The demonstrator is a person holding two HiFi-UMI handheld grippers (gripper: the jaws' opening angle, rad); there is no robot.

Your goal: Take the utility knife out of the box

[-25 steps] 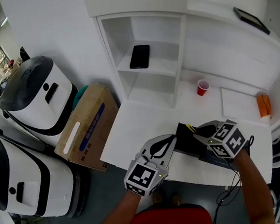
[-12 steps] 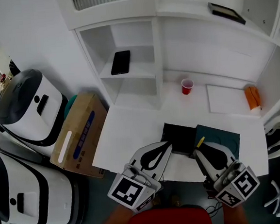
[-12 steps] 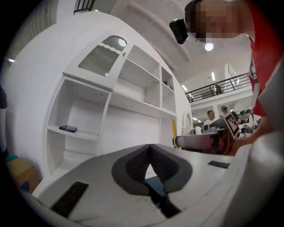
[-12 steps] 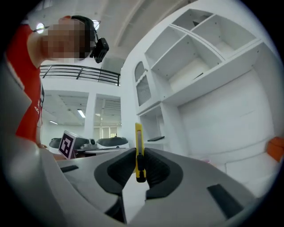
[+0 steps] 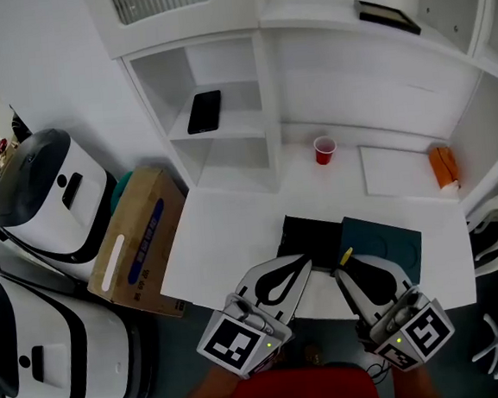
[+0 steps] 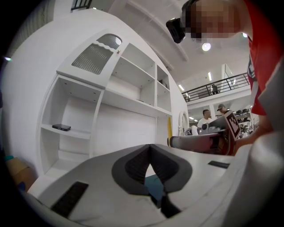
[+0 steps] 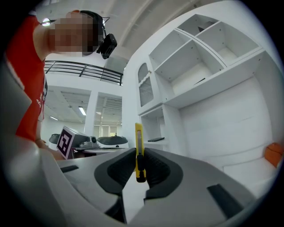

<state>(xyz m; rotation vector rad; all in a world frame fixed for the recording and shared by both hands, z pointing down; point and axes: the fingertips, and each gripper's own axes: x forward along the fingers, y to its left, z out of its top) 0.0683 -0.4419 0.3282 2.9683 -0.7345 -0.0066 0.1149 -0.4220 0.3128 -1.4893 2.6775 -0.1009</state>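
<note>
The yellow utility knife (image 7: pixel 139 150) stands upright between the pads of my right gripper (image 7: pixel 140 167), which is shut on it. In the head view its yellow tip (image 5: pixel 347 254) pokes up from the right gripper (image 5: pixel 342 269), held above the table's near edge, in front of the teal lid (image 5: pixel 387 242). The open black box (image 5: pixel 311 237) lies on the white table just beyond both grippers. My left gripper (image 5: pixel 302 262) hovers at the box's near edge; its jaws (image 6: pixel 150 149) are shut with nothing between them.
A red cup (image 5: pixel 324 150), a white board (image 5: pixel 398 172) and an orange object (image 5: pixel 443 166) lie at the back of the table (image 5: pixel 226 230). A black phone (image 5: pixel 203 111) rests on the shelf. A cardboard box (image 5: pixel 136 243) and white machines (image 5: pixel 45 199) stand left.
The right gripper has come up out of the black box with the knife and drawn back toward the near table edge. The left gripper has pulled back slightly from the box.
</note>
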